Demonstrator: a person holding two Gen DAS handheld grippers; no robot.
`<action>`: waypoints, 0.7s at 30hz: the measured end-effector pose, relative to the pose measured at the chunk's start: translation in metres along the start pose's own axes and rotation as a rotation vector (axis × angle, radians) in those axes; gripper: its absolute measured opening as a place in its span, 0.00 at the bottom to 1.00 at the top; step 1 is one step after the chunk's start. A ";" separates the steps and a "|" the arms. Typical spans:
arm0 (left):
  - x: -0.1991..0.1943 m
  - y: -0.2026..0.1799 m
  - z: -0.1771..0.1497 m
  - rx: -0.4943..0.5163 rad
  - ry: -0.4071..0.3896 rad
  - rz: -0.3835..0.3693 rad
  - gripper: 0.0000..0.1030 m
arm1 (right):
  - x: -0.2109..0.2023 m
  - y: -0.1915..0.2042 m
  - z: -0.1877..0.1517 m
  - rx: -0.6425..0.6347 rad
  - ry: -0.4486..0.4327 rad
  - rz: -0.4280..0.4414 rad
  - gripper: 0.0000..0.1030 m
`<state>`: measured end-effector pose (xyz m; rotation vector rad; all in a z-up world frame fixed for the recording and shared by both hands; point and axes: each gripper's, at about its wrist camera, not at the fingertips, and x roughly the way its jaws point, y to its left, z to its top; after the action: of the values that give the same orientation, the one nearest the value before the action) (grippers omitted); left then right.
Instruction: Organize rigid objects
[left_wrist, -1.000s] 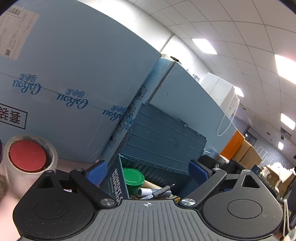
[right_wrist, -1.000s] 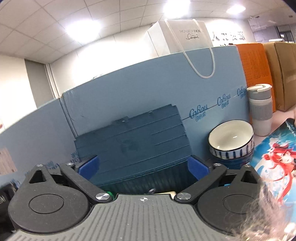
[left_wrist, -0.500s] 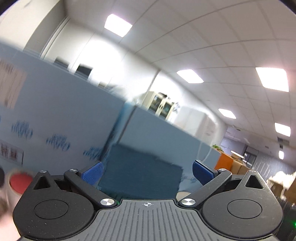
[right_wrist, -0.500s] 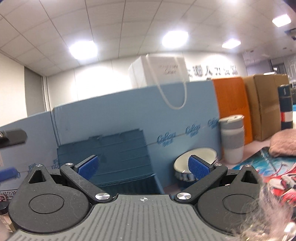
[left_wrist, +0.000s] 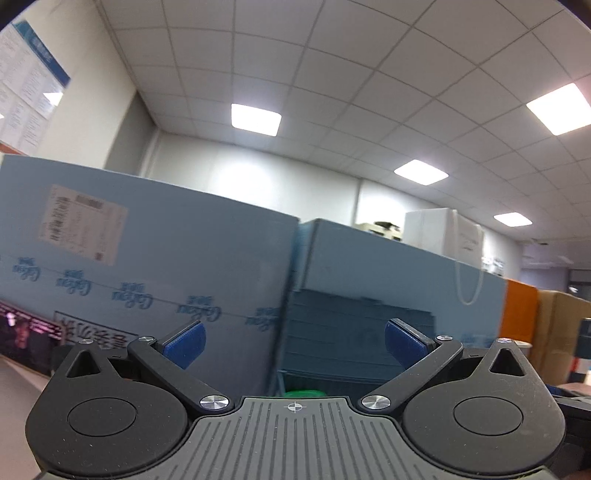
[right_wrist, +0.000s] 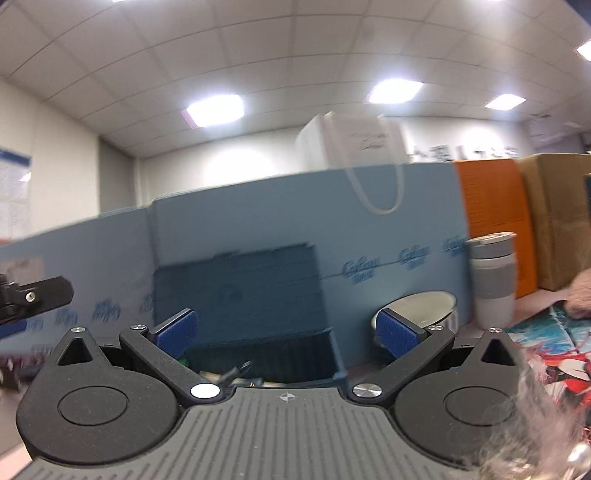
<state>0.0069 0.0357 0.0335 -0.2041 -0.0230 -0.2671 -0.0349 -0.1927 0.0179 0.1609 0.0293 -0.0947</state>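
Right wrist: dark blue ribbed bin (right_wrist: 258, 354), lid upright, pens inside

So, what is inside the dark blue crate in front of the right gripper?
In the right wrist view, the dark blue crate shows something like a pen and a bit of green. The right gripper covers the rest.

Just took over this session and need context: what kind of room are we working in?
Most likely an office or its storage corner: a grid ceiling with panel lights, stacked blue cartons along a desk, and a white gift bag on top.
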 end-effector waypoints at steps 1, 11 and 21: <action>0.000 0.002 -0.004 -0.006 -0.010 0.016 1.00 | 0.002 0.002 -0.003 -0.023 -0.002 0.004 1.00; 0.009 -0.002 -0.029 0.034 -0.038 0.059 1.00 | 0.006 0.010 -0.022 -0.077 -0.121 -0.020 1.00; 0.008 -0.014 -0.034 0.114 -0.015 0.068 1.00 | 0.005 0.006 -0.023 -0.066 -0.125 -0.023 1.00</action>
<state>0.0112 0.0135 0.0039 -0.0934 -0.0465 -0.1962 -0.0300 -0.1838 -0.0037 0.0881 -0.0909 -0.1262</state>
